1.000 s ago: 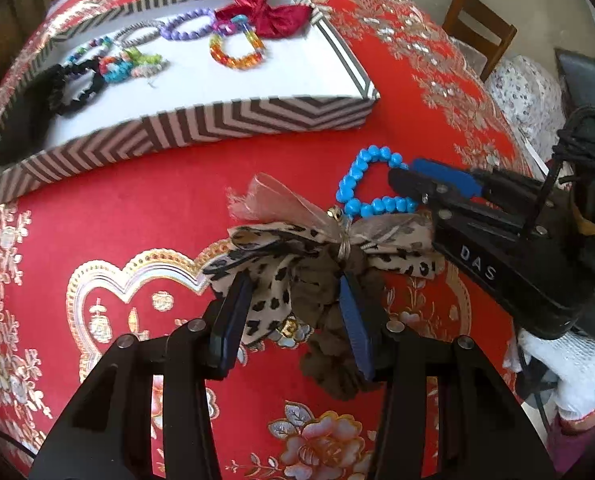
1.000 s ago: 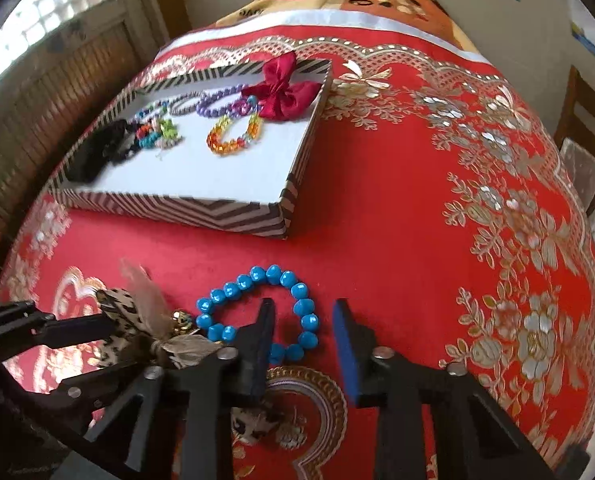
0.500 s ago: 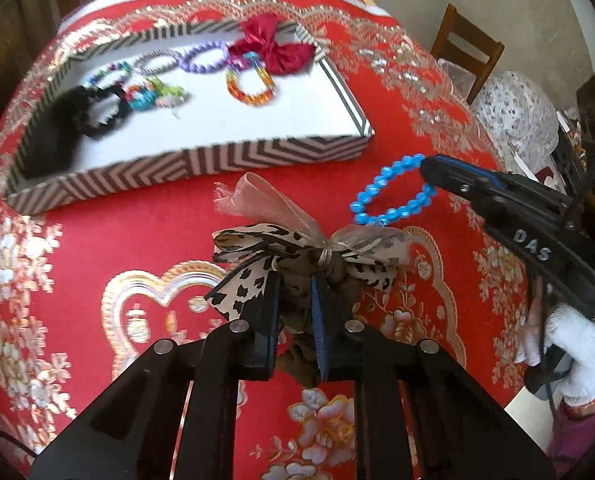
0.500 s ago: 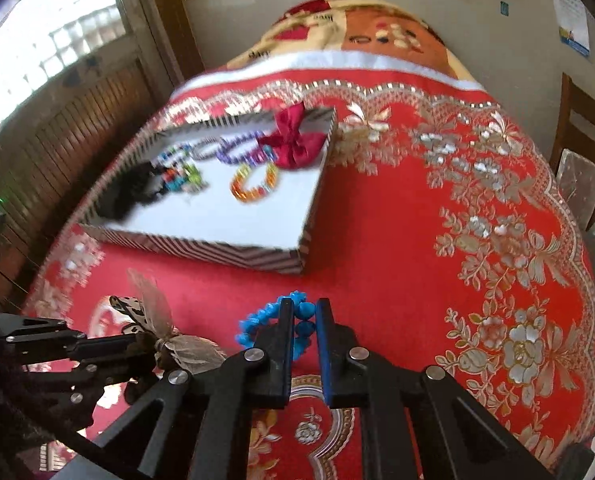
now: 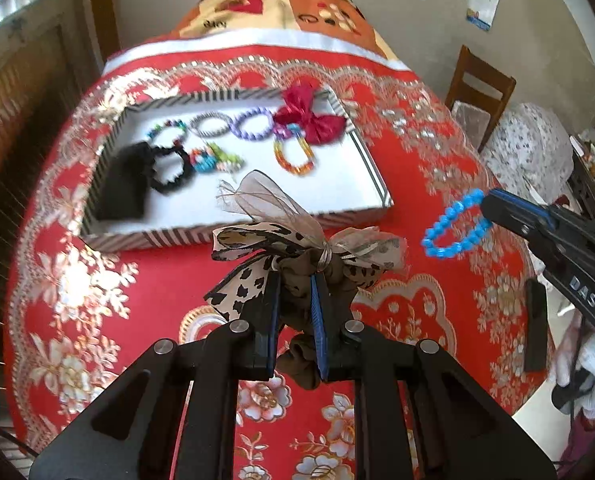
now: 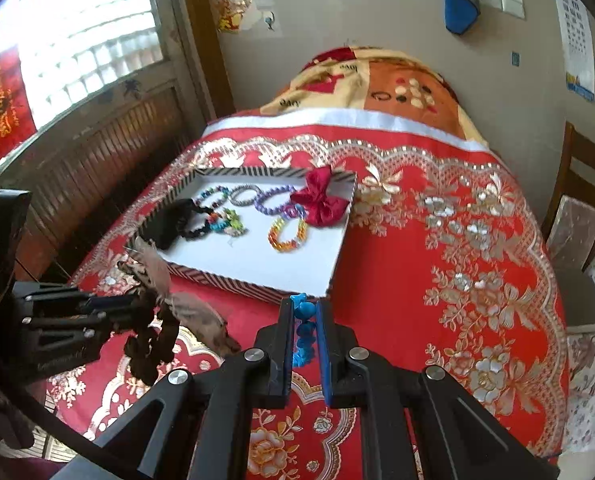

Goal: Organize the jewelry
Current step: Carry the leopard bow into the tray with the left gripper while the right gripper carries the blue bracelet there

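The left gripper clenches a leopard-print bow scrunchie, lifted above the red tablecloth just off the striped tray's near edge. The right gripper grips a blue bead bracelet near the tray's near right corner.

The red cloth over the desk is looking satiny, its gold and silver patterning catching the light. The striped tray is showing a matt, papery white floor. The leopard-print bow is looking like soft fabric with sheer gauze loops, on a brown cloth scrunchie. The blue bead bracelet is shining like glossy plastic. The chair is showing varnished wood.
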`<action>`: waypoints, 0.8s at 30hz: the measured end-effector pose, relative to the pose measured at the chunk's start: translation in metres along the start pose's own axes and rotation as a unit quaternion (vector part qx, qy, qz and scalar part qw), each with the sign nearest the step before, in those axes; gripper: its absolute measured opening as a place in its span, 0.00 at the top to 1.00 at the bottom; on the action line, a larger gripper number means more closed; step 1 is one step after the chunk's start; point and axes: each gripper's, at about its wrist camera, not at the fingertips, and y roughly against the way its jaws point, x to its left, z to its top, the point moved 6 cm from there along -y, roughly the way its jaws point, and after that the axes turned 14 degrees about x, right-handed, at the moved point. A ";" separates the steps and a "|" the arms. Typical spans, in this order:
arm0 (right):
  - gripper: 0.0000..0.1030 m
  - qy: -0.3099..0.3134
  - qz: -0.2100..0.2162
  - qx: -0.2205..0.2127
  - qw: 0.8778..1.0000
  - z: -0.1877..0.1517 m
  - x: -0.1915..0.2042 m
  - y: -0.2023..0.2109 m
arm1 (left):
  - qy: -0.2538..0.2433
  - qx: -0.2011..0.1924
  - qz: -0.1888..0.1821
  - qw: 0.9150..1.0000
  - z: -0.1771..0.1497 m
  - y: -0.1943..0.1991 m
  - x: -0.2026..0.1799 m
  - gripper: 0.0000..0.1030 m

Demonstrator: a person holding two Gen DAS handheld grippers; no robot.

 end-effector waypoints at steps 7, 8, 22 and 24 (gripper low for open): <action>0.90 0.018 -0.002 -0.021 1.000 0.007 0.011 0.025 | 0.002 -0.028 0.019 0.999 0.013 0.020 0.005 0.87; 0.90 0.020 -0.002 -0.022 1.000 0.008 0.012 0.027 | 0.003 -0.031 0.021 0.999 0.014 0.022 0.006 0.87; 0.90 0.039 0.006 -0.034 0.999 0.025 0.027 0.034 | 0.017 -0.047 0.049 0.998 0.033 0.032 0.024 0.87; 0.90 0.041 0.008 -0.035 0.999 0.027 0.028 0.033 | 0.020 -0.047 0.050 0.997 0.036 0.031 0.027 0.87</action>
